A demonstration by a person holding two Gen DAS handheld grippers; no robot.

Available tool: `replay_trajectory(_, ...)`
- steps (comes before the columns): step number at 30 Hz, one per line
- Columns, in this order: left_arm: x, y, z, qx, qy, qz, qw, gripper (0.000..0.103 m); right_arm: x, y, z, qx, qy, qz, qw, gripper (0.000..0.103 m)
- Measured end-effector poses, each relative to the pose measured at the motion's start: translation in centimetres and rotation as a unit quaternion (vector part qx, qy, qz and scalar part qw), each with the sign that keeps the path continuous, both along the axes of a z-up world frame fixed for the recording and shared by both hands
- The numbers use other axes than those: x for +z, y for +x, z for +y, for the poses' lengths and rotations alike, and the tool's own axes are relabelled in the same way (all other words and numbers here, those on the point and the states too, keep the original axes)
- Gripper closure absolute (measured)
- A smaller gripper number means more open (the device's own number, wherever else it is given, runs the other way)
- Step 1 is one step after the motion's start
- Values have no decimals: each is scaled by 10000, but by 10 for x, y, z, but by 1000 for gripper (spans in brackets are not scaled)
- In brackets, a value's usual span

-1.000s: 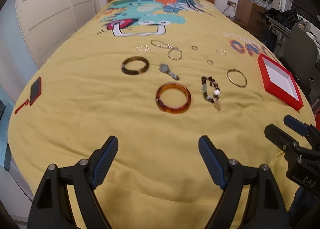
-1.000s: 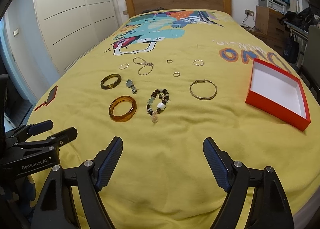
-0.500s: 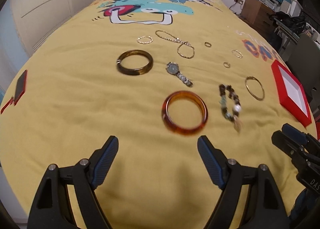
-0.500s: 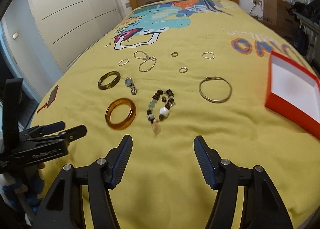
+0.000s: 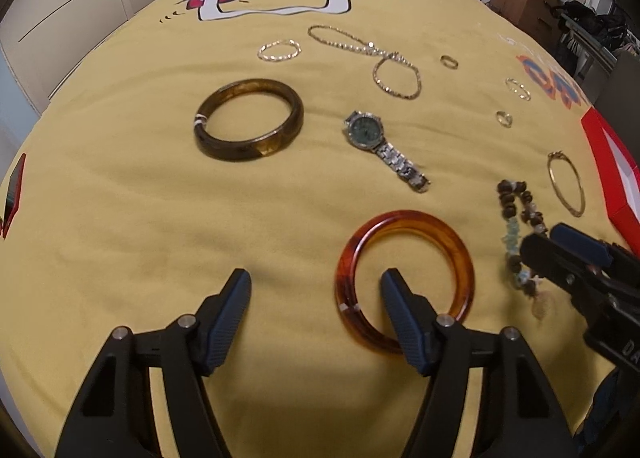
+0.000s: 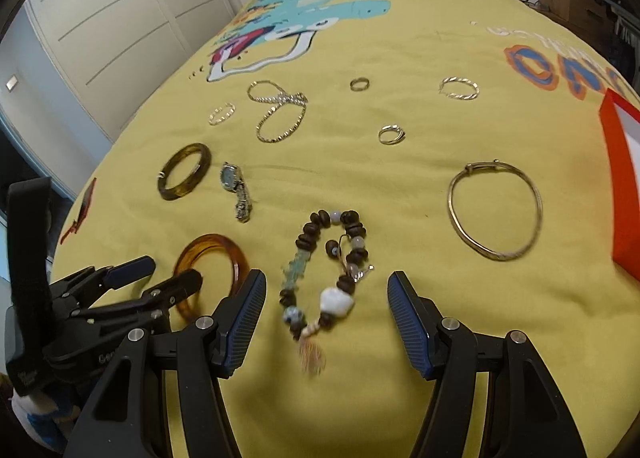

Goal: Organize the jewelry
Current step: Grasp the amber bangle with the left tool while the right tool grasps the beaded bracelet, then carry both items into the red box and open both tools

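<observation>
Orange lettering on the yellow bedspread [image 6: 400,58] at upper right is cut off, unreadable. The left gripper [image 5: 316,298], closing, straddles the amber bangle's [image 5: 404,278] rim at lower centre, not yet pinching. The right gripper [image 6: 326,302] stands released around the beaded bracelet [image 6: 328,270].

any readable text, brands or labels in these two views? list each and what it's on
"DA": white letters on the right gripper body, cut off at the left wrist view's edge.
"Ge...": start of a white brand mark on the left gripper body; the rest is hidden.
Orange-and-blue lettering printed on the yellow bedspread: cropped and distorted, not readable.
Small pale script above that lettering: too blurred.
Watch dial: too small to read.
</observation>
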State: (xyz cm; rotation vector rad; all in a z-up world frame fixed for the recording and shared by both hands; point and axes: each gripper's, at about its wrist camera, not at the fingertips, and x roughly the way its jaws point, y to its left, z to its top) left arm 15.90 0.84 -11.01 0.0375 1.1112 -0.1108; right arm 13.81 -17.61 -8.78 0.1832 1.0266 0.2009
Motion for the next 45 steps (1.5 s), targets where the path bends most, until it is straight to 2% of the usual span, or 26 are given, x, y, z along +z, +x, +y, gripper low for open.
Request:
replay_trajectory(4,-6,1,0,-41,36,10,10000,40,-13,14,5,4,-170,135,9998,42)
replay_trajectory(6,-7,1,-1,-91,51,-23,9999,46,-19,18,9,20,-255,181,9995,43)
replay_trajectory(7,-7,1,-2,-126,52,-44,9999,54,-20,20,10,36,-304,182,9994,46)
replay_trajectory(8,-6,0,-3,-160,62,-67,9998,65,-21,21,12,64,-374,171,9991,54)
replay_trajectory(9,-5,-1,-5,-217,77,-99,9997,71,-22,22,14,91,-450,159,9988,60)
replay_trajectory(10,-4,-2,-6,-251,89,-115,9996,85,-22,22,15,115,-504,152,9985,75)
replay_trajectory(11,-1,-3,-8,-289,96,-126,9995,93,-23,21,15,132,-488,161,9986,84)
replay_trajectory(20,28,-25,-15,-305,-18,-280,9991,94,-1,-6,-1,198,-8,-21,9998,85)
replay_trajectory(26,63,-40,-47,-523,-214,-449,9974,94,36,-41,-34,84,234,-335,9991,86)
replay_trajectory(31,99,-46,-98,-933,-489,-637,9924,94,74,-66,-84,-166,154,-652,9976,86)
replay_trajectory(36,129,-39,-172,-1488,-745,-719,9834,94,110,-76,-146,-548,-146,-987,9935,86)
replay_trajectory(40,141,-27,-234,-1878,-814,-786,9757,94,133,-73,-204,-945,-458,-1187,9874,85)
replay_trajectory(45,134,-10,-308,-2233,-772,-767,9686,94,132,-61,-260,-1349,-708,-1159,9815,85)
